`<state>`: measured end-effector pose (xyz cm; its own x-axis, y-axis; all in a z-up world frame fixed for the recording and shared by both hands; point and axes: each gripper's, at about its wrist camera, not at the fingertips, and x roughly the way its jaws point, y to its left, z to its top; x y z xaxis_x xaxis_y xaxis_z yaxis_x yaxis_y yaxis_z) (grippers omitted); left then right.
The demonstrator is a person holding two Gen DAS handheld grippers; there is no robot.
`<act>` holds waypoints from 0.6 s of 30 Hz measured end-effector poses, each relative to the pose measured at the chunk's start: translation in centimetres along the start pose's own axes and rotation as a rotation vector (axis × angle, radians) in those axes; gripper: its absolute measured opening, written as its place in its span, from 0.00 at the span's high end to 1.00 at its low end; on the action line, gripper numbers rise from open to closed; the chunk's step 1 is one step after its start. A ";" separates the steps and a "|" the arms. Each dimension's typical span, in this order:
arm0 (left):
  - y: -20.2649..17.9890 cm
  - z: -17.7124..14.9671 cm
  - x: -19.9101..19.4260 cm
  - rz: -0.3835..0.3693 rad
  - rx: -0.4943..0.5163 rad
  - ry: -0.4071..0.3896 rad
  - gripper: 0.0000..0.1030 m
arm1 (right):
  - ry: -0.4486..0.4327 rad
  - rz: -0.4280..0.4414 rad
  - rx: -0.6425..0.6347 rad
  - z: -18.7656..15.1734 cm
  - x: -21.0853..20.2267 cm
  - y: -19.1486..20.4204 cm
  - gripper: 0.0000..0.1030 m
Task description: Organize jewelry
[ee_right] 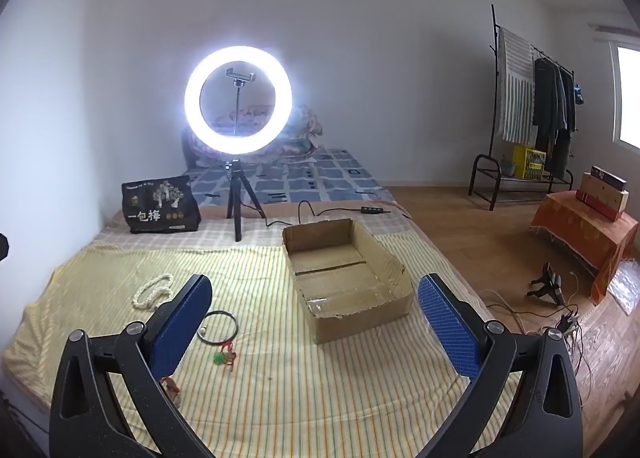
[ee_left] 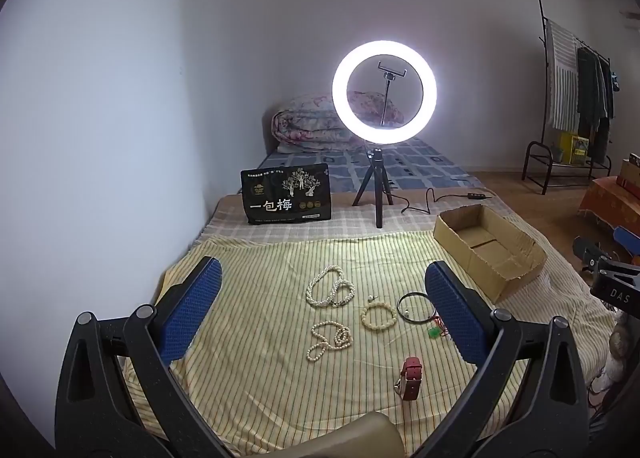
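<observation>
Jewelry lies on a yellow striped cloth (ee_left: 260, 358). In the left wrist view there are a white pearl necklace (ee_left: 330, 286), a second bead string (ee_left: 330, 340), a cream bead bracelet (ee_left: 379, 317), a black ring necklace (ee_left: 414, 307) with a green pendant (ee_left: 433, 332), and a red-strap watch (ee_left: 410, 378). My left gripper (ee_left: 326, 302) is open above them. My right gripper (ee_right: 316, 312) is open in front of an empty cardboard box (ee_right: 360, 312); the black ring necklace (ee_right: 218, 326) and the pearl necklace (ee_right: 154, 290) lie to its left.
A lit ring light on a tripod (ee_left: 384, 98) and a black snack bag (ee_left: 286, 194) stand behind the cloth. The cardboard box (ee_left: 486, 246) sits at the right. A wall is on the left. A clothes rack (ee_right: 528, 106) and wooden floor with cables (ee_right: 552, 310) lie to the right.
</observation>
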<state>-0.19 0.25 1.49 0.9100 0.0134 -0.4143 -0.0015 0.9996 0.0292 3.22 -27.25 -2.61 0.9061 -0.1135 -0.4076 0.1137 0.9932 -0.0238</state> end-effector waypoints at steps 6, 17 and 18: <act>-0.1 0.5 0.3 -0.001 0.004 0.003 0.00 | 0.001 0.001 0.002 0.1 -0.1 0.1 0.01; -0.4 -0.1 0.2 -0.004 0.001 -0.003 0.00 | 0.002 0.005 -0.009 0.1 0.0 0.4 0.01; -0.4 -0.1 0.2 -0.005 0.001 -0.004 0.00 | 0.002 0.006 -0.009 0.1 0.1 0.3 0.01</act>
<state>0.00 -0.16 1.33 0.9116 0.0085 -0.4109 0.0034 0.9996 0.0283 3.36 -26.92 -2.55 0.9057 -0.1077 -0.4100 0.1048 0.9940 -0.0296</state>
